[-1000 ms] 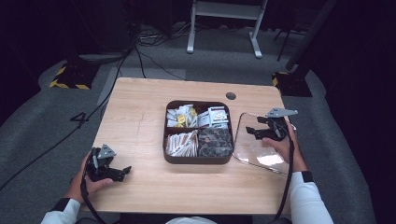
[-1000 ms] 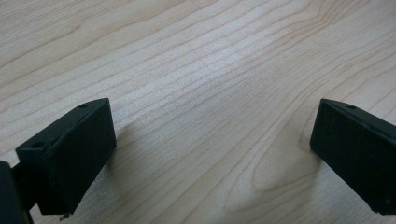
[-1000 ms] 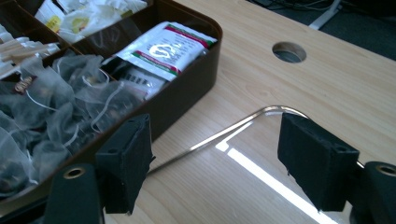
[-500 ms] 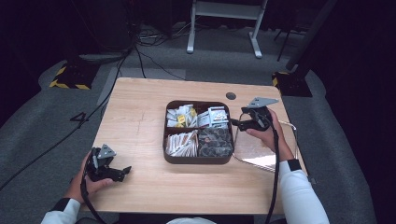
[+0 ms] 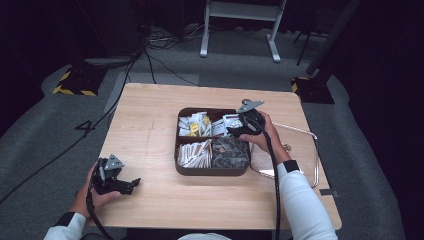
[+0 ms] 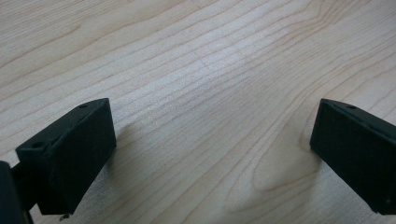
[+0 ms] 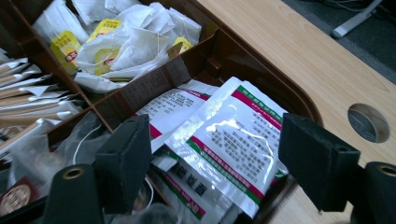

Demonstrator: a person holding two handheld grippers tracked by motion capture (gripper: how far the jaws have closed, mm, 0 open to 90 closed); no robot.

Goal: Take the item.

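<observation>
At the table's seven o'clock, the left gripper (image 5: 131, 185) rests with jaws spread over bare wood. At center, the right gripper (image 7: 212, 154), jaws spread and empty, hovers over glossy white sachets (image 7: 229, 140) with red-and-green bands in the brown tray's (image 5: 210, 171) one o'clock compartment.

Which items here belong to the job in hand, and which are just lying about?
In the job:
- right claw, open
- white sachets with red and green stripes
- dark brown four-compartment tray

Lying about:
- clear plastic lid
- yellow-tagged tea bags
- left claw, open on the wooden table
</observation>
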